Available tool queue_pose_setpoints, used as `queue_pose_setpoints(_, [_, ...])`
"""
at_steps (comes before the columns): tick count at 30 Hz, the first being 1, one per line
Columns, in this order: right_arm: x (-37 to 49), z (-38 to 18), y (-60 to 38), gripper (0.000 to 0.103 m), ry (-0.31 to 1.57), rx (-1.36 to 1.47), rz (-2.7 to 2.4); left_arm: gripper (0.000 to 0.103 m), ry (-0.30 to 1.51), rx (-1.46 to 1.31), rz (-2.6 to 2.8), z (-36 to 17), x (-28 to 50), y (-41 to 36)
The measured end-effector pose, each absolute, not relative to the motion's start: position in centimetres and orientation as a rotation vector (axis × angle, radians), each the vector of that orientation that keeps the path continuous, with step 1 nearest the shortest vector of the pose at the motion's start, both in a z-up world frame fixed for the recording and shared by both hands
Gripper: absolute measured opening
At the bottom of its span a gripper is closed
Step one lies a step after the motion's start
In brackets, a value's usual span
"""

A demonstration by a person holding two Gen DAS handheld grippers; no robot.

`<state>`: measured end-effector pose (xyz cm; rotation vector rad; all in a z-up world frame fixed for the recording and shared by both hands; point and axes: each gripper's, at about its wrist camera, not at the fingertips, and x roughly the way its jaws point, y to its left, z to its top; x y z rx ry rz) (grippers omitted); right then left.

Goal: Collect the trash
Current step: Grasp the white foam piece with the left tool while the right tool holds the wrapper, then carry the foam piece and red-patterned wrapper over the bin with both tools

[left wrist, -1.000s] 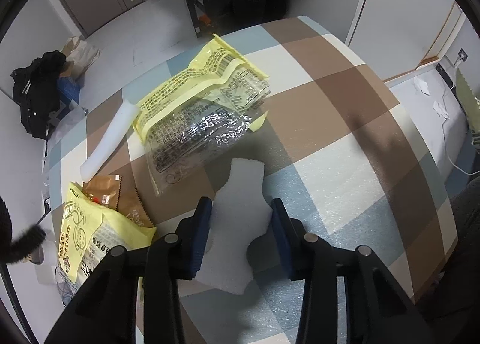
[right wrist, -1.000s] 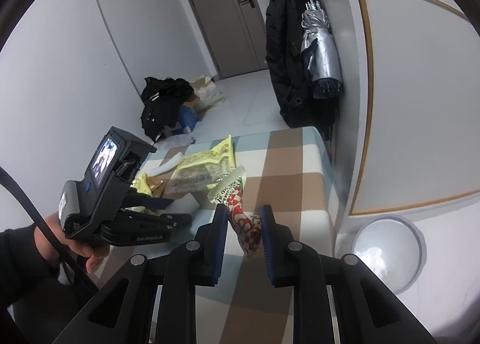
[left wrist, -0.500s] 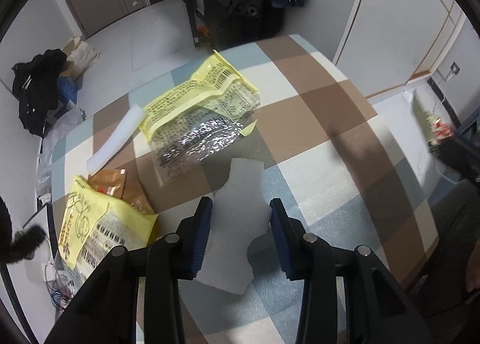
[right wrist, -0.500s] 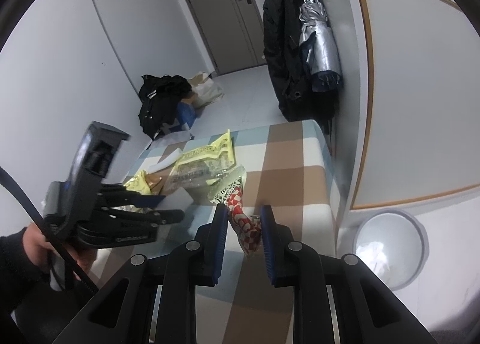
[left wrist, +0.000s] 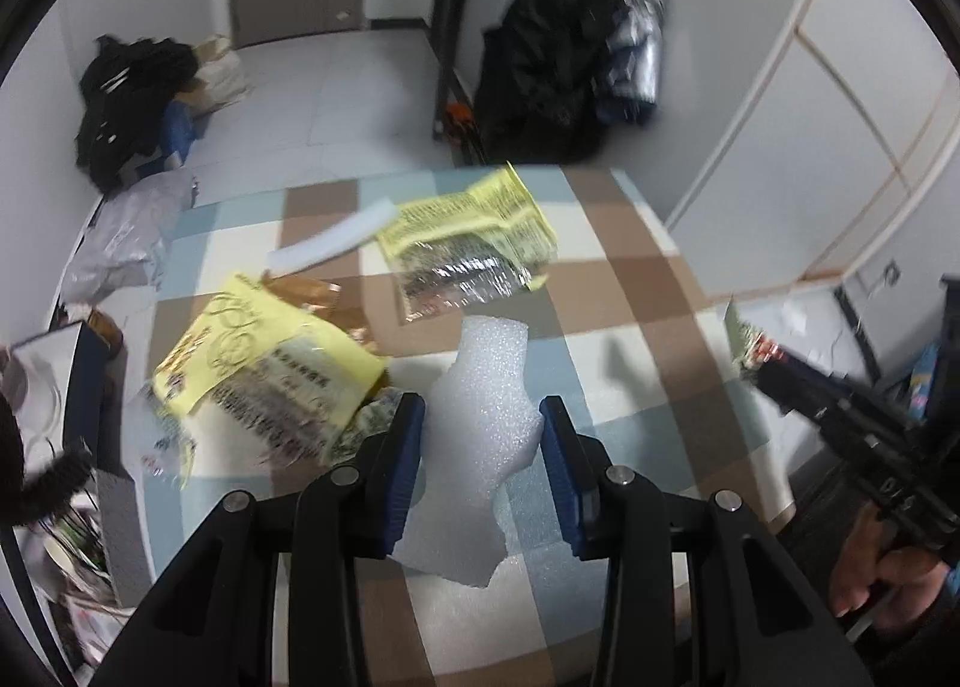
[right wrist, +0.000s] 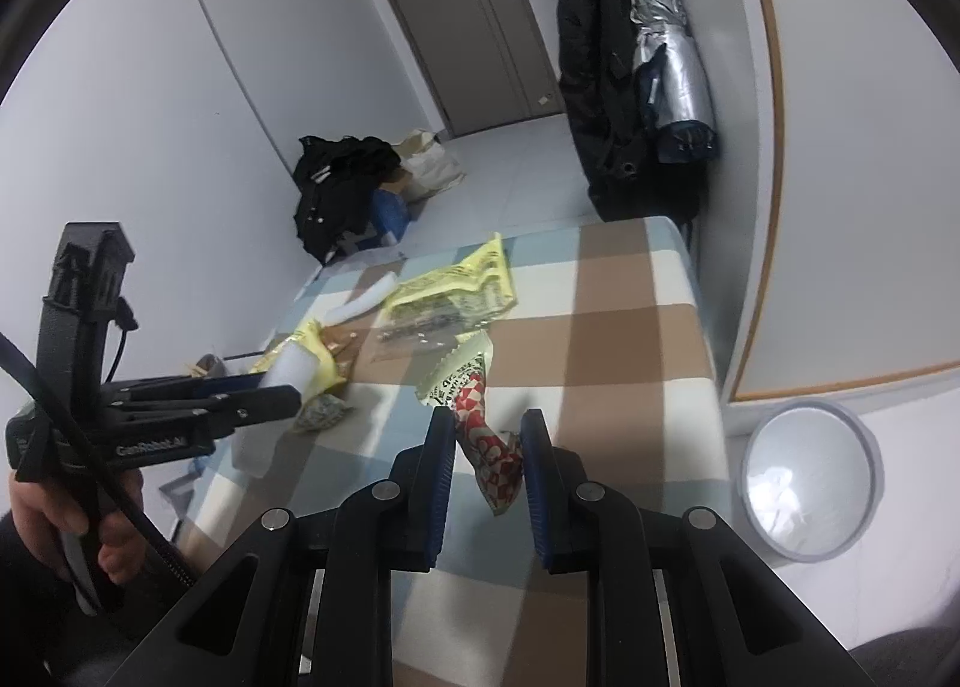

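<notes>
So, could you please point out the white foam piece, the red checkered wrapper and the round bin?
white foam piece (left wrist: pixel 480 417), left wrist view, its middle.
red checkered wrapper (right wrist: pixel 480 423), right wrist view, its checkered middle.
round bin (right wrist: pixel 864 435), right wrist view, its rim.

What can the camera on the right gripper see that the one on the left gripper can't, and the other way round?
Only the right wrist view shows the round grey bin on the floor beside the table, and the full length of the red-checked wrapper clamped in the right gripper.

Only the left wrist view shows the white foam piece up close, held in the left gripper, and the grey plastic bag past the table's far edge.

Both show the checked tablecloth, the yellow packets and the black coat hanging by the door.
</notes>
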<state>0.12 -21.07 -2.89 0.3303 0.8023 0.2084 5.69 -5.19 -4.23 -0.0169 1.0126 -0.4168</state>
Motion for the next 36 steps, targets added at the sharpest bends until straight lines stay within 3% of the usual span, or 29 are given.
queue_pose_setpoints(20, [-1.3,4.3,-19.6,0.021,0.693,0.329,0.274,0.034,0.826,-0.171,-0.444,1.5,2.3,-1.8])
queue_pose_setpoints(36, [-4.7,9.8,-30.9,0.021,0.547,0.310,0.118,0.034,0.764,-0.049,-0.686,5.3,2.9,-14.0])
